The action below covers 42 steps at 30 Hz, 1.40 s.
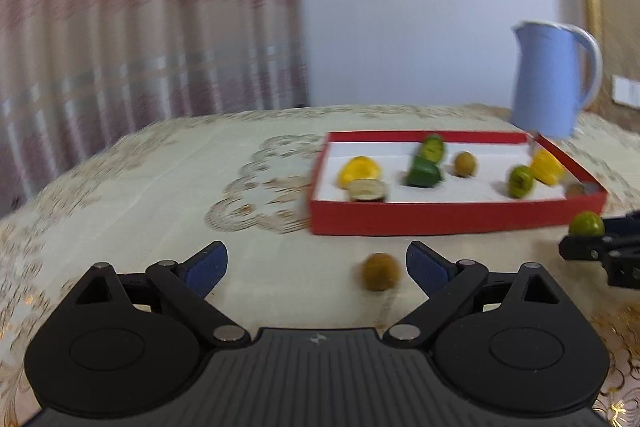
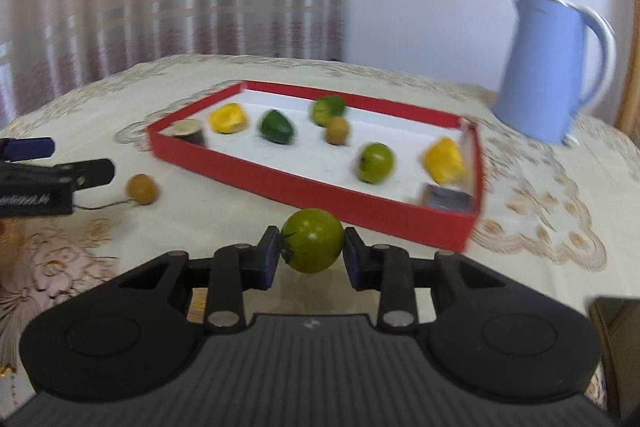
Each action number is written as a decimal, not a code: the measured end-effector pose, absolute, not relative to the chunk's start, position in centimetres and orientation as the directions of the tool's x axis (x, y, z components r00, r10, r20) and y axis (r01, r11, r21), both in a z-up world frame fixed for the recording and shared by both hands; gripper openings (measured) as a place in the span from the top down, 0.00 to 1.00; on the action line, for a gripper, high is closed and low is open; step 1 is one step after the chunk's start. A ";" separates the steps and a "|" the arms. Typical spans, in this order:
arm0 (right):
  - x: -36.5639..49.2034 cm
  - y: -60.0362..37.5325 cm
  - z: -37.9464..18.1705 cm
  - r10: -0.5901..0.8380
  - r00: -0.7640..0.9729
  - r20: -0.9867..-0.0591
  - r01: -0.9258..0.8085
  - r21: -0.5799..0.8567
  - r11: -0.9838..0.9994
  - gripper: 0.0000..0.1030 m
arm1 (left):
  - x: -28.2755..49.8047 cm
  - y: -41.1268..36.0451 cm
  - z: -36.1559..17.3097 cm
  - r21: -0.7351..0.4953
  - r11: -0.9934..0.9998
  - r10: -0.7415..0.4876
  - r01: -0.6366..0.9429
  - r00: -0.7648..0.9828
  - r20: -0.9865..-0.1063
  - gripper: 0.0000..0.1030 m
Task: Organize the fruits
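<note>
Right claw [image 2: 311,259] clamps a green tomato [image 2: 313,246]; left claw [image 1: 316,269] gapes beside a brown fruit [image 1: 381,271].

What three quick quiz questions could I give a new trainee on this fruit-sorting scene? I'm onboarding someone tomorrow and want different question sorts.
1. True or false: the right gripper holds a green tomato.
2. Which fruit lies on the tablecloth, outside the red tray? A) a yellow piece B) the brown round fruit C) a green pepper
3. Fill in: the left gripper is ____, with nothing between its fingers.

Key: 1 true; 2 B; 3 open.
</note>
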State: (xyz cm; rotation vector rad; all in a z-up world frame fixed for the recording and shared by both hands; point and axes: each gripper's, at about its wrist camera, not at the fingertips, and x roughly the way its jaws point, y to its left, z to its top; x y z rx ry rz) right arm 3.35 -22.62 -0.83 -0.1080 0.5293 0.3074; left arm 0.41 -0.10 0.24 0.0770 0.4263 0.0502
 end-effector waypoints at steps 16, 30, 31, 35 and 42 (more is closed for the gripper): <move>4.1 -23.9 -1.4 0.252 0.804 -0.538 -0.278 0.033 0.960 0.69 | 4.7 -1.7 -1.0 0.063 0.998 0.051 -0.018 0.827 -0.560 0.06; 4.5 -22.7 -1.9 0.132 0.808 -0.574 -0.210 -0.072 0.975 0.24 | 5.3 -2.2 -1.4 0.091 0.996 0.064 -0.012 0.802 -0.593 0.06; 4.7 -22.8 -2.0 0.085 0.809 -0.581 -0.166 -0.088 0.982 0.03 | 5.3 -2.2 -1.4 0.089 0.996 0.063 -0.012 0.801 -0.595 0.06; 4.9 -23.1 -2.1 0.095 0.799 -0.594 -0.165 -0.064 0.984 0.00 | 5.3 -2.1 -1.5 0.080 0.997 0.058 -0.013 0.800 -0.597 0.06; 4.8 -22.9 -2.1 0.078 0.800 -0.595 -0.157 -0.082 0.984 0.00 | 5.4 -2.3 -1.5 0.093 0.996 0.064 -0.011 0.801 -0.595 0.06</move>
